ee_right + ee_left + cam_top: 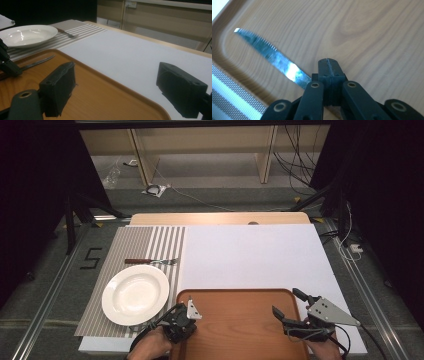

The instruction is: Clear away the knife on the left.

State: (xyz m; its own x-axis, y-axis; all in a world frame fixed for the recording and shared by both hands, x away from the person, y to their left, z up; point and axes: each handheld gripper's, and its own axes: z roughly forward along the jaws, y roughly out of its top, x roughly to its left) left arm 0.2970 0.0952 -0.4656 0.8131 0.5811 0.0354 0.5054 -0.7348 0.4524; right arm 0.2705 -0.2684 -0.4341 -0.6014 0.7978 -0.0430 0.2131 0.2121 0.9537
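two grippers over the tray (235, 330): left gripper (329, 65) clamped on a knife (272, 56), right gripper (117, 90) wide open, holding nothing.

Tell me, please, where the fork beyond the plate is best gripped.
Grip the fork by its brown handle, its left end in the high view, from above, with the tongs across it: it lies flat on the striped mat, tines to the right.

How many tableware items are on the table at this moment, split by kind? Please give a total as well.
Plates: 1, the white plate on the striped placemat
Forks: 1, the fork beyond the plate
Knives: 1, the knife gripped in the left claw
Trays: 1, the wooden tray
Total: 4
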